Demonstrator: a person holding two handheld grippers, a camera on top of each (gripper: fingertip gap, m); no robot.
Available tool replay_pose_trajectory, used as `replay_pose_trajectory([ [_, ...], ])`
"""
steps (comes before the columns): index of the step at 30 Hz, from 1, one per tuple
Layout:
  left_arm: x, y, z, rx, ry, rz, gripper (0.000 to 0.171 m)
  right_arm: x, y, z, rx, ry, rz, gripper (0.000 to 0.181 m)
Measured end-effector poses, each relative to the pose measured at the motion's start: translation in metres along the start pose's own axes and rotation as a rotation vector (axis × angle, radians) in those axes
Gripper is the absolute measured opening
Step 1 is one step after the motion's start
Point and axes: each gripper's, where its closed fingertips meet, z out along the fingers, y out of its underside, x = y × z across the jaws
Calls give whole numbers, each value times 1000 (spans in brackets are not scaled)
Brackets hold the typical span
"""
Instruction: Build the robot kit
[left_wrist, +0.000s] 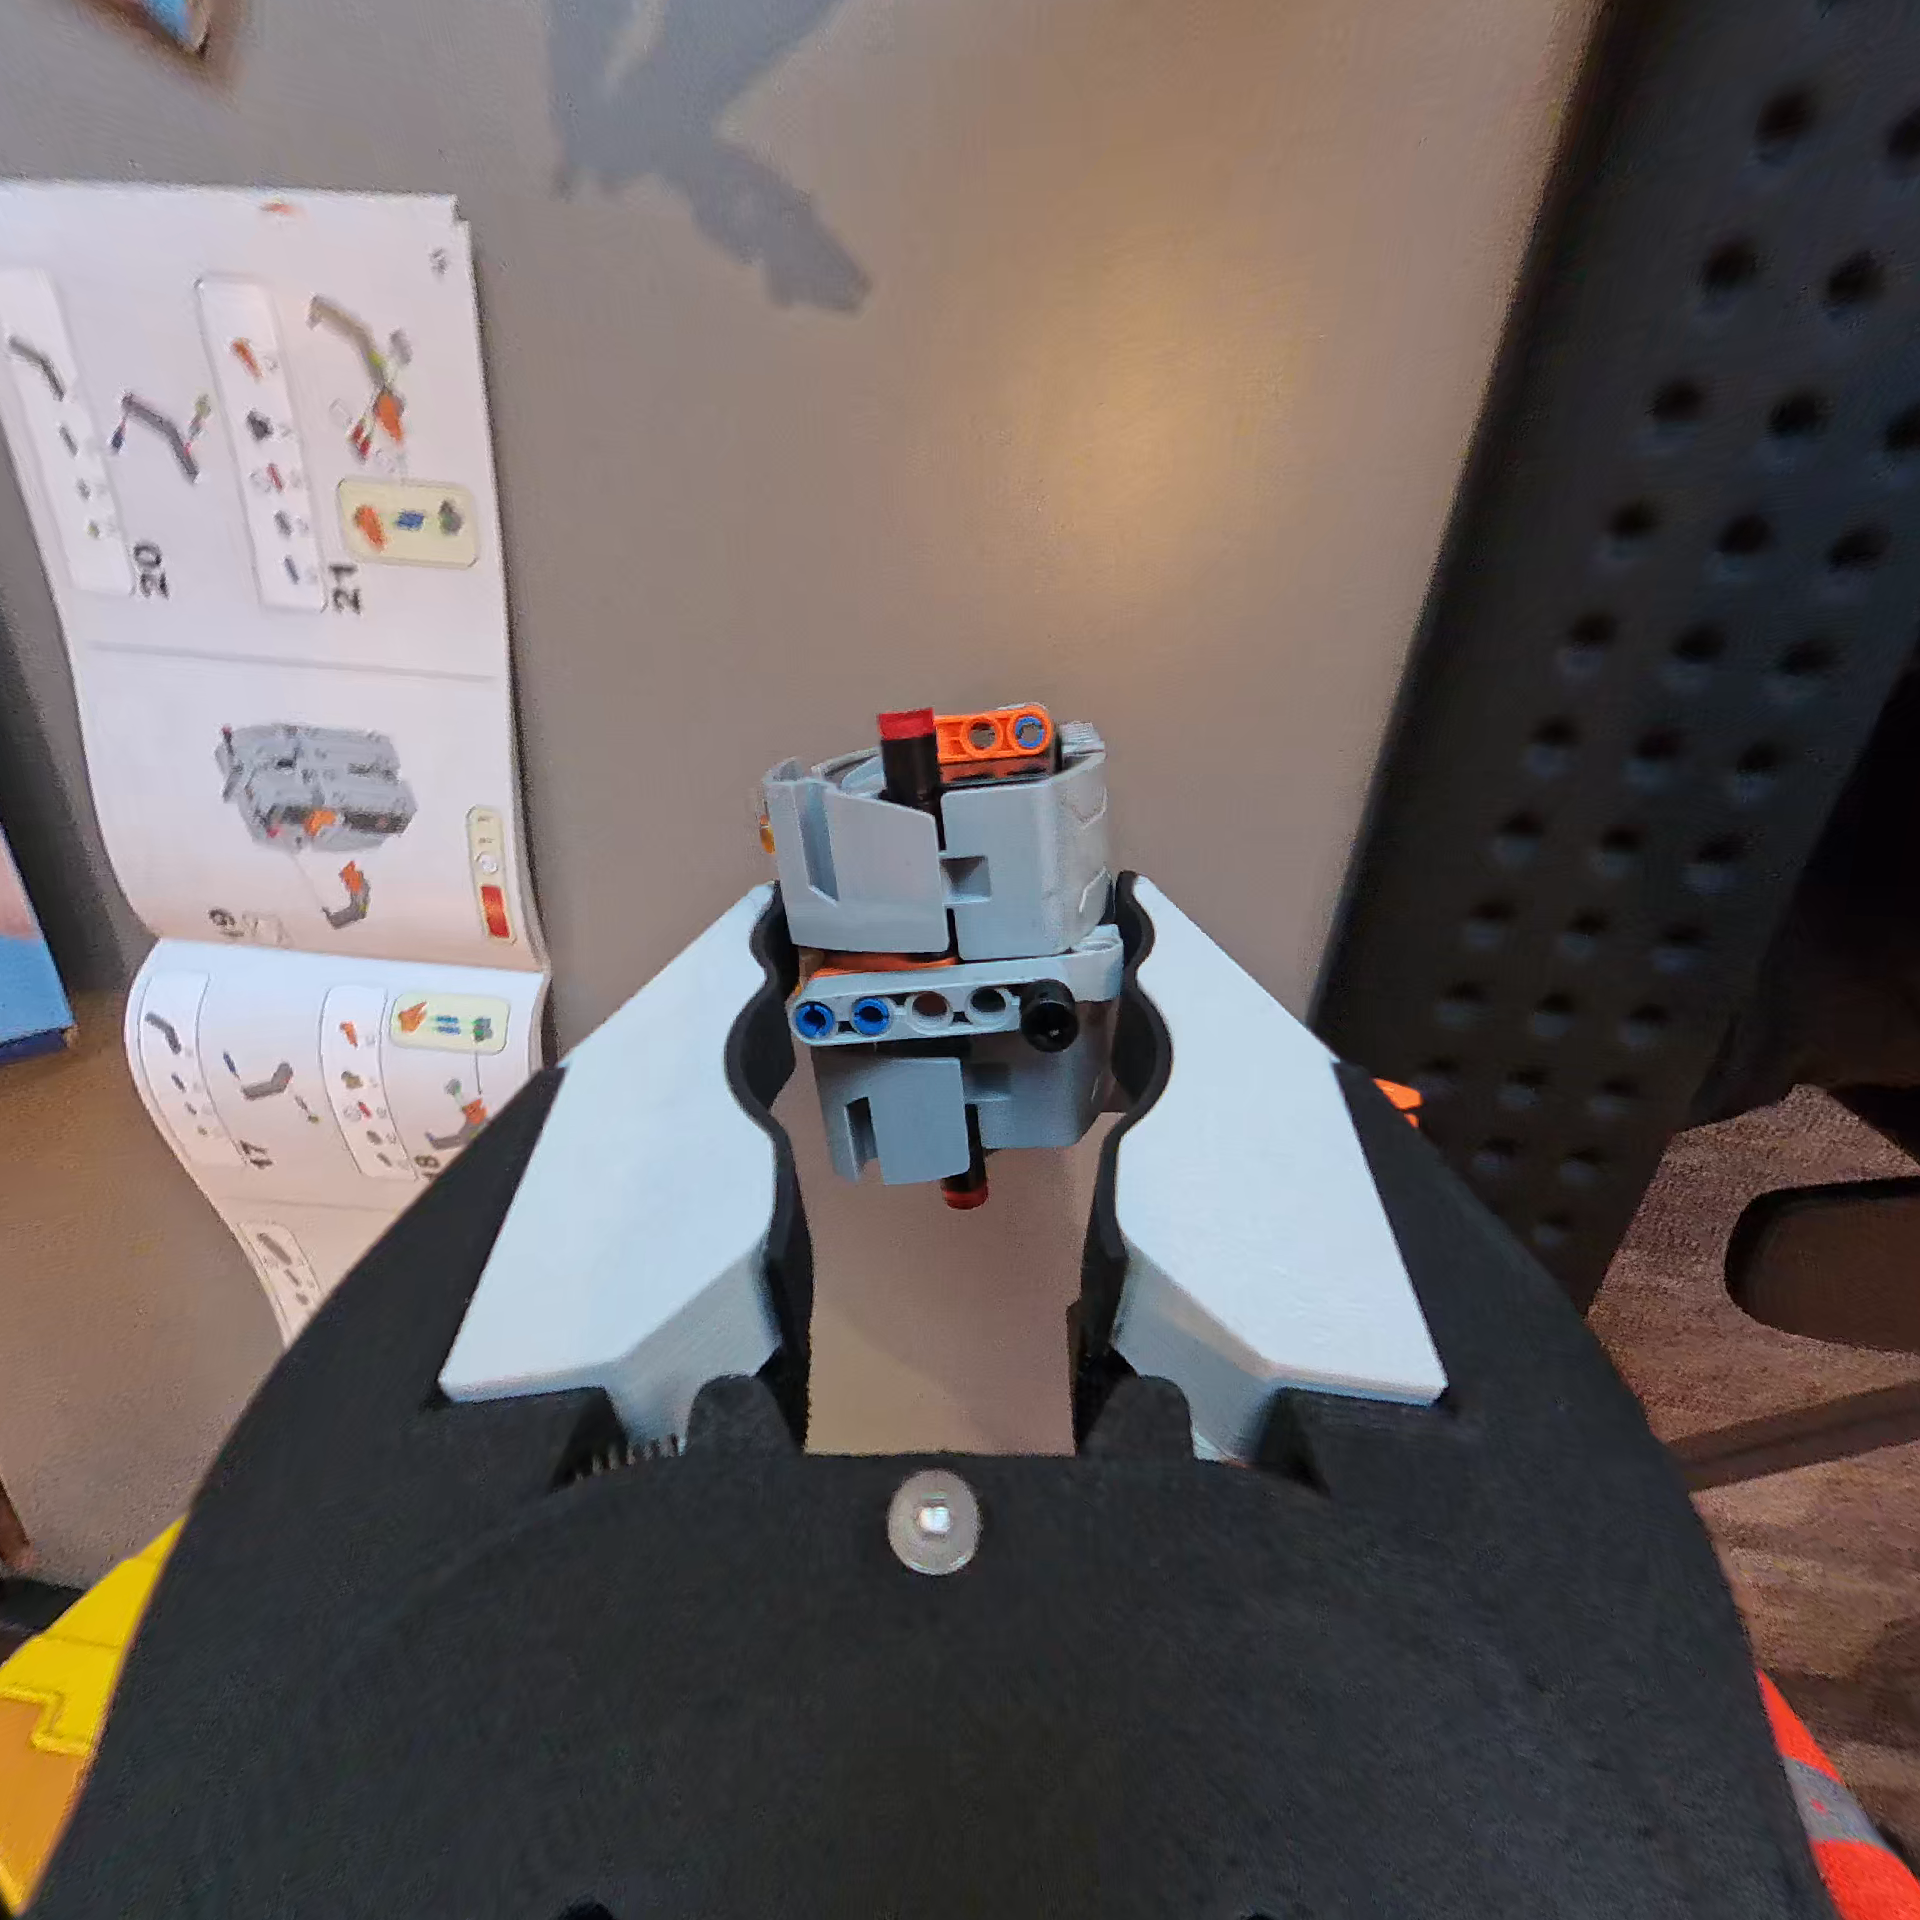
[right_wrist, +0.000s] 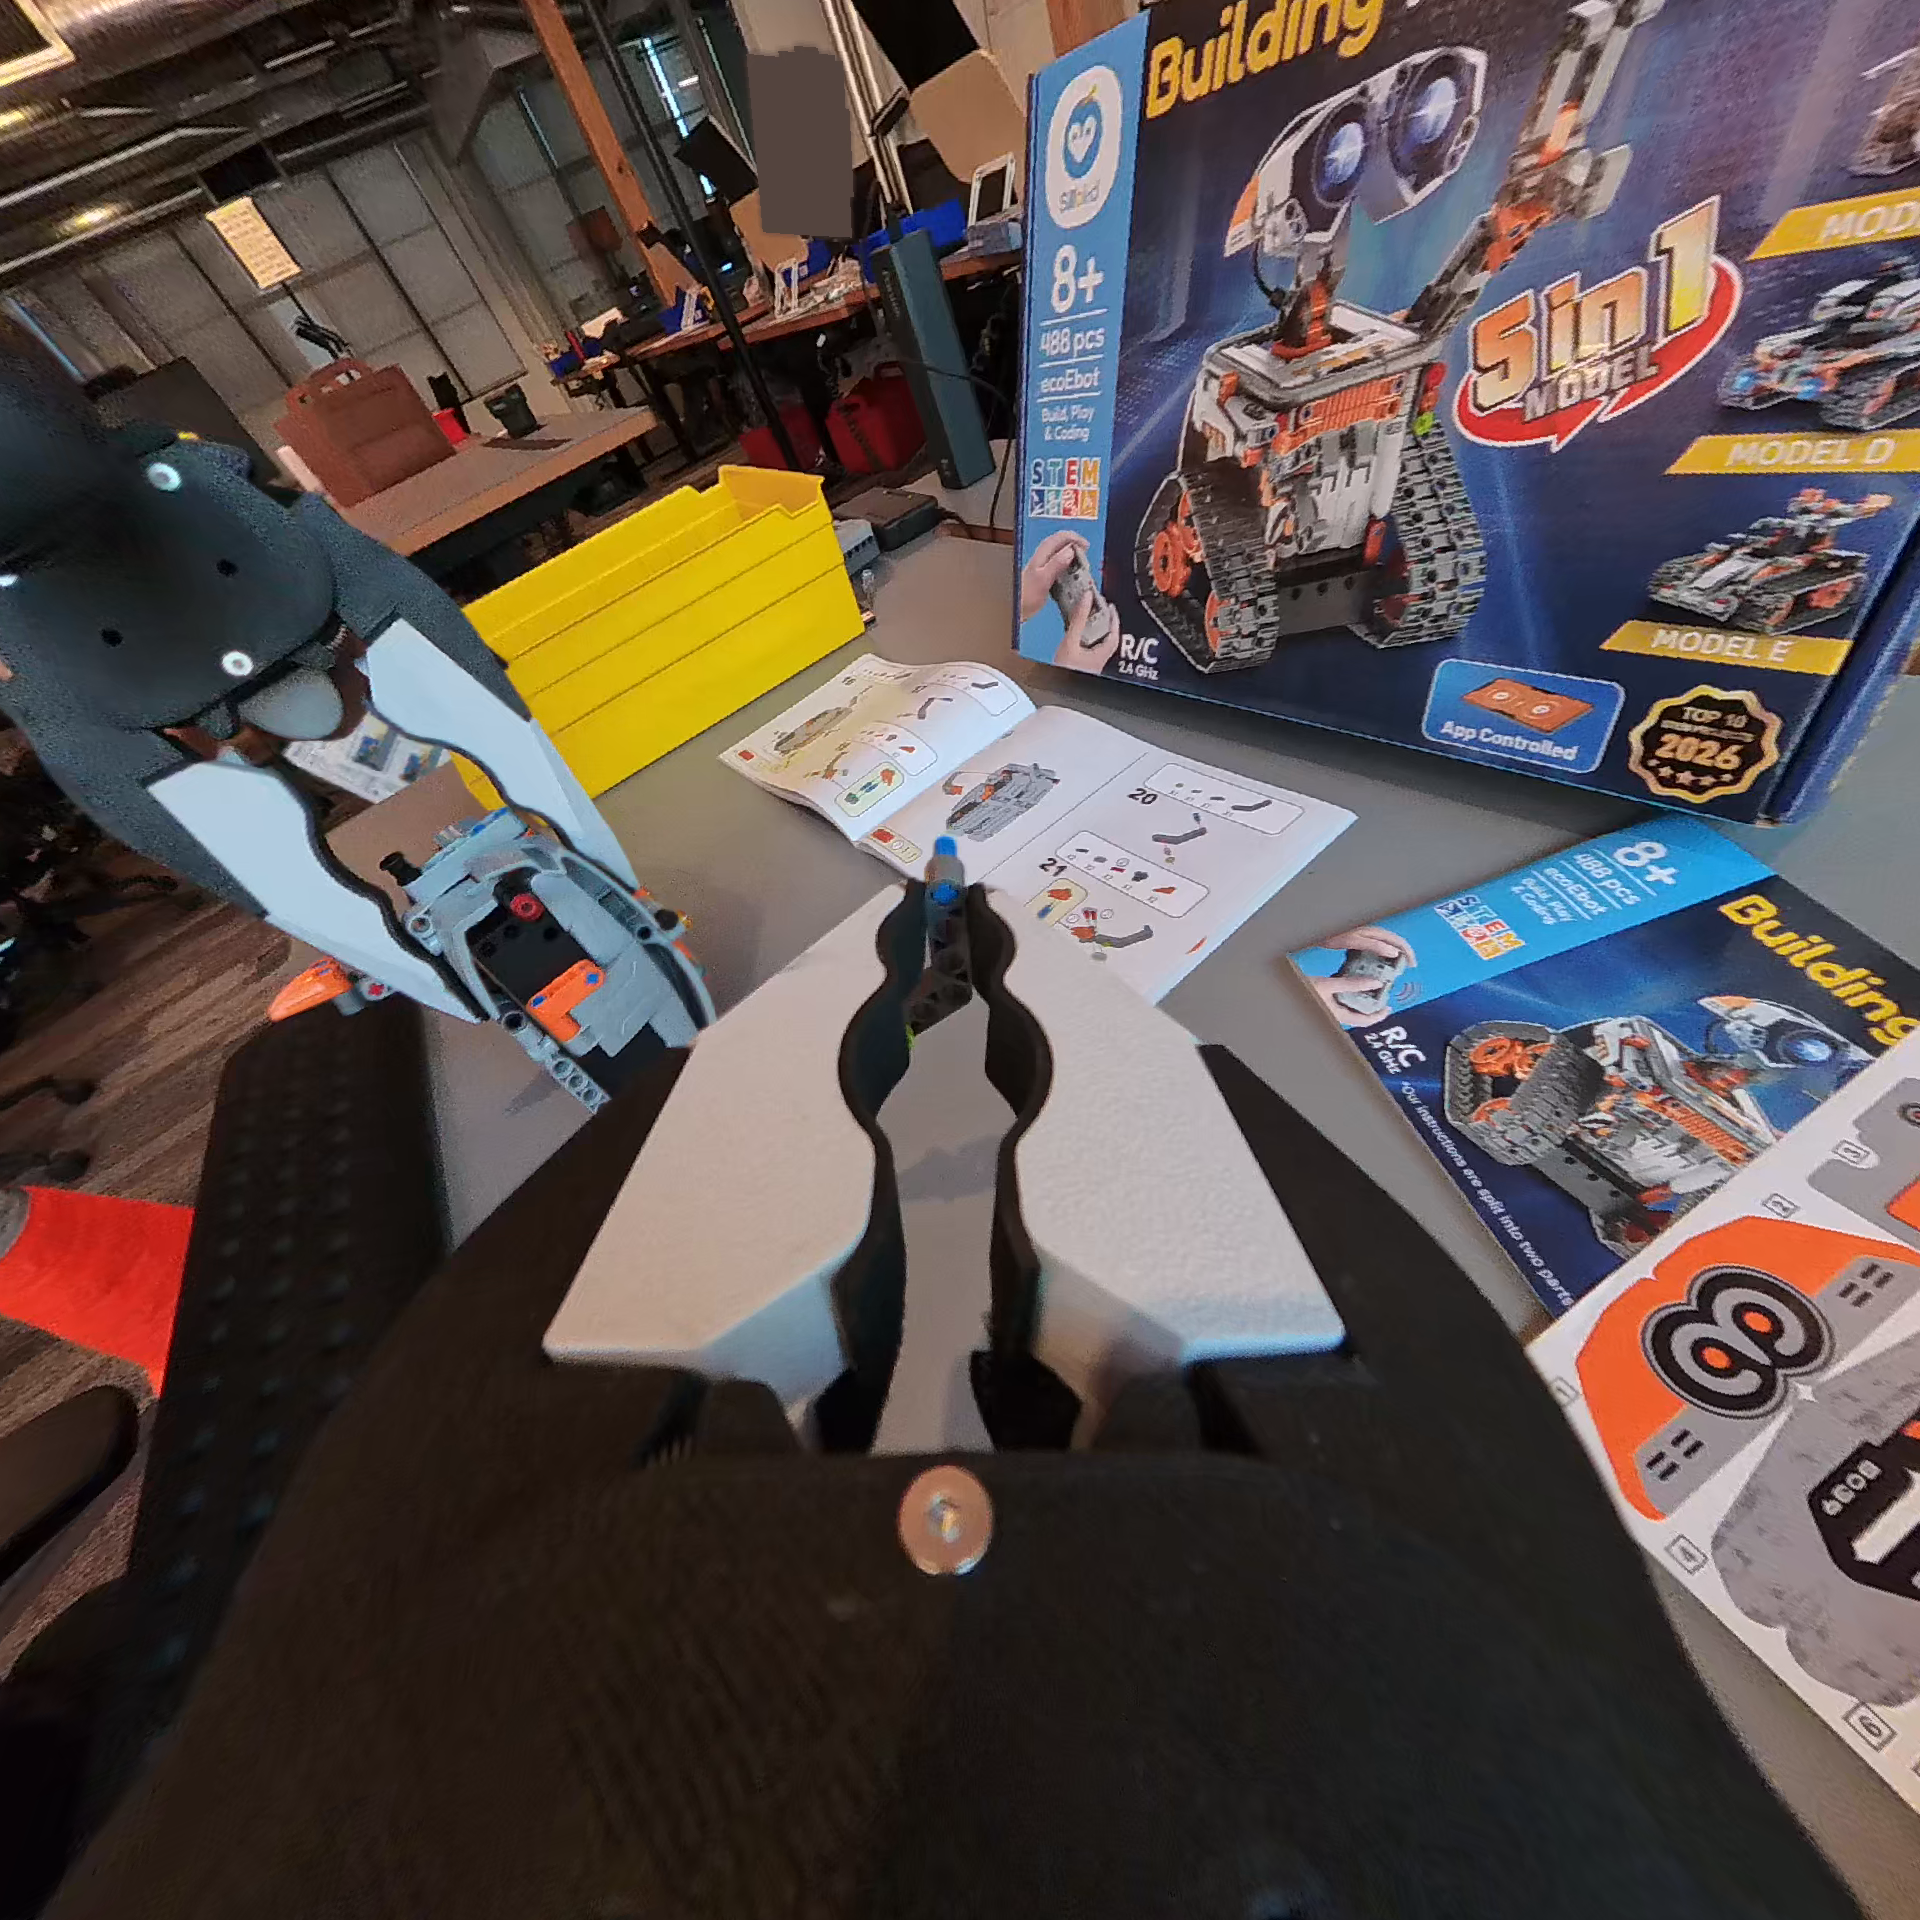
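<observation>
My left gripper (left_wrist: 951, 997) is shut on a grey brick assembly (left_wrist: 935, 883) with blue pins, an orange beam and a red-tipped black axle, held above the grey table (left_wrist: 1039, 468). In the right wrist view the same assembly (right_wrist: 540, 945) sits between the left gripper's white fingers (right_wrist: 270, 852) at the left. My right gripper (right_wrist: 945, 935) is shut on a small dark beam piece (right_wrist: 943, 961) with a blue and grey pin at its tip, held over the table a little right of the assembly.
An open instruction booklet (right_wrist: 1049, 800) lies ahead; it also shows in the left wrist view (left_wrist: 291, 623). A yellow bin (right_wrist: 665, 613) stands behind, a large blue toy box (right_wrist: 1455, 395) at right, a second booklet (right_wrist: 1600, 1039) and sticker sheet (right_wrist: 1766, 1403) nearer. A black perforated chair back (left_wrist: 1662, 623) is beside the table.
</observation>
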Motion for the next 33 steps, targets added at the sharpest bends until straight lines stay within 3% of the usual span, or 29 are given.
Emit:
replay_pose_trajectory([
  [8, 10, 2, -2, 15, 15, 46, 61, -9, 2, 2, -25, -29, -14, 6],
  [11, 13, -9, -11, 105, 63, -1, 87, -8, 3, 2, -32, -24, -16, 7],
  [14, -2, -29, -40, 319, 131, -103, 96, -9, 5, 2, -49, -34, 9, 6],
  [17, -44, -54, -77, 665, 158, -216, 72, -12, 22, 4, -152, -42, 45, 7],
  [19, -88, -48, -68, 753, 40, -267, 67, -14, 35, 8, -218, -58, 56, 7],
  [22, -118, -27, -8, 619, -35, -276, 73, -19, 53, 15, -283, -112, 122, 7],
  [26, -133, -16, 42, 508, -131, -188, 72, -27, 73, 26, -349, -177, 251, 7],
  [30, -140, -14, 65, 442, -195, -120, 65, -29, 89, 35, -402, -182, 305, 7],
  [33, -144, -16, 69, 459, -220, -108, 45, -30, 99, 38, -433, -219, 409, 7],
])
